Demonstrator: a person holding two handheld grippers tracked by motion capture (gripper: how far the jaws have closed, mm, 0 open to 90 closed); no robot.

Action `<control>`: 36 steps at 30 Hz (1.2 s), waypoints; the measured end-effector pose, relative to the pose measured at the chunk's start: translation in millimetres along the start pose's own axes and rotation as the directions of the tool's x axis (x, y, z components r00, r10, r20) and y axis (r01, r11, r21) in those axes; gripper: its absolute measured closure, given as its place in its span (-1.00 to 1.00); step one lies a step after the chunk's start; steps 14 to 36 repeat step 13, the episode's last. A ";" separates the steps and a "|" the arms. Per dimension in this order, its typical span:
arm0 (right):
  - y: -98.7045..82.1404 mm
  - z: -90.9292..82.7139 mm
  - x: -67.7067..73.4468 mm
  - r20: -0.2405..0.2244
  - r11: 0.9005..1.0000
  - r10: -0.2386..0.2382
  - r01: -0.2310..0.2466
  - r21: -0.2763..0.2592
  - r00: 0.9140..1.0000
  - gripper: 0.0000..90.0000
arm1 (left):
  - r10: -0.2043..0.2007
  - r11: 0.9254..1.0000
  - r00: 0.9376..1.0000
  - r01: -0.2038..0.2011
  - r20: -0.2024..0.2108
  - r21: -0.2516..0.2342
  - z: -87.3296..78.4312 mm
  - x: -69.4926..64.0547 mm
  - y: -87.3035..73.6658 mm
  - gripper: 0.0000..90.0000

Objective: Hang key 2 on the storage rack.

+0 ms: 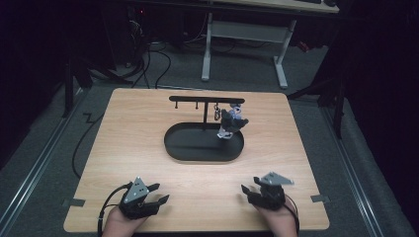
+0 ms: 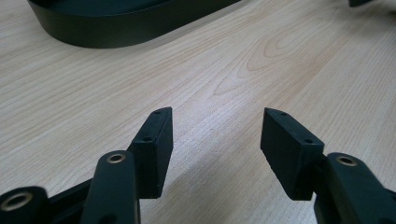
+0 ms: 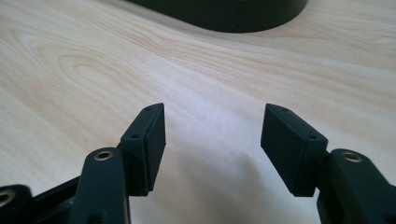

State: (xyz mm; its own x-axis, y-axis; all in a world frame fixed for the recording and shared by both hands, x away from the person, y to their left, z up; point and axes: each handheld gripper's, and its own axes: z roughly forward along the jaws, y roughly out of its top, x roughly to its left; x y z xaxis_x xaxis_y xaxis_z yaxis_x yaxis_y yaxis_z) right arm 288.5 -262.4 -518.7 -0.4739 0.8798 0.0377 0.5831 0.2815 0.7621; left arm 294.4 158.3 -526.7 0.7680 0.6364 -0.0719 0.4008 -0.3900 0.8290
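Nearest to me, at the table's near edge in the high view, my left gripper (image 1: 157, 193) rests low over the wooden table (image 1: 148, 128), its jaws spread apart with nothing between them. In the left gripper view the two black pads (image 2: 154, 149) stand well apart above bare wood grain, gripping nothing.

To the other side, equally near, my right gripper (image 1: 251, 188) sits over the table's near right part, grey three-cornered plate uppermost. In the right gripper view its pads (image 3: 147, 142) are likewise parted over bare wood, holding nothing.

Farther off, at the middle of the table, lies the black oval tray (image 1: 188, 148), well apart from both grippers. Its dark wall shows at the upper edge of the left gripper view (image 2: 126, 28) and of the right gripper view (image 3: 233, 14).

From the tray's far side rises a thin black post carrying a horizontal hanger bar (image 1: 197, 98) with small hooks beneath it. At the bar's right part a short chain hangs down, and just beside it hangs a small dark and pale figure keychain (image 1: 231, 122), suspended over the tray's right end. Whether the figure touches the tray I cannot tell.

Beyond the table, on the dark grey floor, stand the white legs of another desk (image 1: 244, 37).
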 end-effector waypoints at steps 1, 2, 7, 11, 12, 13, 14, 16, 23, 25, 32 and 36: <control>-9.2 -4.2 3.5 -0.001 1.000 0.010 -0.010 -0.018 1.000 0.03 | -0.004 1.000 1.000 0.004 0.003 0.000 1.0 -0.1 0.2 -0.01; -5.0 -14.0 4.2 -0.024 1.000 0.015 -0.015 -0.027 1.000 -0.14 | -0.006 1.000 1.000 0.006 0.007 0.002 1.4 -0.2 0.5 -0.01; -7.5 -22.8 -7.5 -0.005 0.992 0.054 -0.055 -0.115 0.999 -0.14 | 0.006 1.000 1.000 -0.006 0.004 0.014 5.2 -3.3 1.3 -0.03; -10.0 -15.1 -12.4 -0.024 0.994 0.055 -0.057 -0.093 0.998 -0.22 | 0.005 1.000 1.000 -0.005 -0.002 0.011 4.8 -4.7 1.3 -0.04; -9.7 -14.1 -12.7 -0.025 0.994 0.057 -0.059 -0.091 0.998 -0.25 | 0.004 1.000 1.000 -0.004 -0.004 0.012 4.5 -5.1 1.0 -0.04; -9.0 -12.9 -13.0 -0.030 0.994 0.061 -0.063 -0.092 0.998 -0.28 | 0.002 1.000 1.000 -0.002 -0.008 0.013 4.2 -5.3 0.4 -0.05; -9.0 -12.9 -13.0 -0.030 0.994 0.061 -0.063 -0.092 0.998 -0.28 | 0.002 1.000 1.000 -0.002 -0.008 0.013 4.2 -5.3 0.4 -0.05; -9.0 -12.9 -13.0 -0.030 0.994 0.061 -0.063 -0.092 0.998 -0.28 | 0.002 1.000 1.000 -0.002 -0.008 0.013 4.2 -5.3 0.4 -0.05; -9.0 -12.9 -13.0 -0.030 0.994 0.061 -0.063 -0.092 0.998 -0.28 | 0.002 1.000 1.000 -0.002 -0.008 0.013 4.2 -5.3 0.4 -0.05; -9.0 -12.9 -13.0 -0.030 0.994 0.061 -0.063 -0.092 0.998 -0.28 | 0.002 1.000 1.000 -0.002 -0.008 0.013 4.2 -5.3 0.4 -0.05; -9.0 -12.9 -13.0 -0.030 0.994 0.061 -0.063 -0.092 0.998 -0.28 | 0.002 1.000 1.000 -0.002 -0.008 0.013 4.2 -5.3 0.4 -0.05; -9.0 -12.9 -13.0 -0.030 0.994 0.061 -0.063 -0.092 0.998 -0.28 | 0.002 1.000 1.000 -0.002 -0.008 0.013 4.2 -5.3 0.4 -0.05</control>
